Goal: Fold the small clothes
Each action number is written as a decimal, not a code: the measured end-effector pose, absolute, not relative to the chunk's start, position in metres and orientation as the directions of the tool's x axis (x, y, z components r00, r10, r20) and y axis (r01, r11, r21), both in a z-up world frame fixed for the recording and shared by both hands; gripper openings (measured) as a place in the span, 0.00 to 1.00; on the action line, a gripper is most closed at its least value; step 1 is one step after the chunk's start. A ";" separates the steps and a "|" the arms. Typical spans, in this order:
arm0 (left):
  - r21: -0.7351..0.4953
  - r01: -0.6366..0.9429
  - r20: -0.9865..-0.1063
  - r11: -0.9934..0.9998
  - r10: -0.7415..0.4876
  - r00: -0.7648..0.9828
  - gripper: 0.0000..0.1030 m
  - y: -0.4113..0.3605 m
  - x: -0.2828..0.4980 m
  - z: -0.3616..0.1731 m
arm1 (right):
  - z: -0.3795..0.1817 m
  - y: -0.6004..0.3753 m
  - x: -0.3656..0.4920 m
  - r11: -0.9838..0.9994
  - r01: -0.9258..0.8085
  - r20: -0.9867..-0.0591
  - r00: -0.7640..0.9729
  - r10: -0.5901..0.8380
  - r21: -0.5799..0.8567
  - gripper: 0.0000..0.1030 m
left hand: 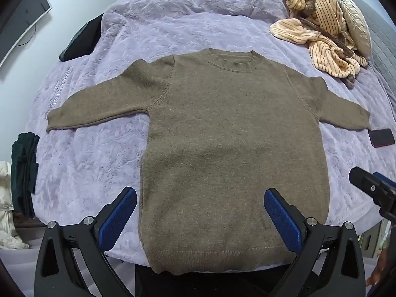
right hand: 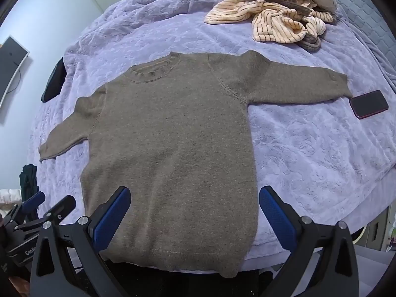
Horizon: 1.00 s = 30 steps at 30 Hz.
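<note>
my left gripper (left hand: pixel 200 210) spread wide, empty | brown sweater (left hand: pixel 222 133) flat on the lilac bedspread (left hand: pixel 86 163), sleeves out; soft, limp knit, I'd pinch cuff or hem corner | my right gripper (right hand: pixel 194 208) spread wide, empty

Bare lilac blanket (right hand: pixel 309 153) right of sweater (right hand: pixel 173 136): wide lane, only dark phone (right hand: pixel 369 104) just beside right cuff. Left of sweater body, blanket bare below left sleeve. Far right corner blocked: striped garment heap (left hand: pixel 319 32) against cushion (left hand: pixel 356 27). Dark cloth (left hand: pixel 83 39) at far left bed edge. Both grippers' jaws wide, over sweater's near hem, nothing between them.
</note>
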State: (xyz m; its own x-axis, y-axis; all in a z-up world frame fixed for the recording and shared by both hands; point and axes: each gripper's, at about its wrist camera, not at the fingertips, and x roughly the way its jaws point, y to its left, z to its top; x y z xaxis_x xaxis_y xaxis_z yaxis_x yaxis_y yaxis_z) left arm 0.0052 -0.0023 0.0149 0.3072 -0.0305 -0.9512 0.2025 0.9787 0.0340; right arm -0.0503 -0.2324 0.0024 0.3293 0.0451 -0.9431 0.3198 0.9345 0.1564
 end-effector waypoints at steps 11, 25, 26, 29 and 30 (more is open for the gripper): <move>0.046 0.200 -0.965 0.979 -0.009 0.262 1.00 -0.011 0.009 0.016 | 0.004 -0.231 -0.051 0.937 0.310 -0.952 0.299 0.065 0.161 1.00; 0.066 0.204 -0.959 0.977 0.006 0.283 1.00 -0.013 0.005 0.025 | 0.007 -0.228 -0.049 0.948 0.279 -0.955 0.289 0.072 0.156 1.00; 0.066 0.204 -0.959 0.977 0.005 0.284 1.00 -0.013 0.005 0.025 | 0.008 -0.227 -0.049 0.948 0.277 -0.955 0.289 0.073 0.156 1.00; 0.059 0.203 -0.957 0.977 -0.002 0.291 1.00 -0.013 0.003 0.027 | 0.008 -0.227 -0.049 0.949 0.275 -0.954 0.290 0.074 0.157 1.00; 0.060 0.203 -0.956 0.977 -0.003 0.295 1.00 -0.014 0.003 0.028 | 0.008 -0.227 -0.049 0.949 0.275 -0.955 0.289 0.073 0.156 1.00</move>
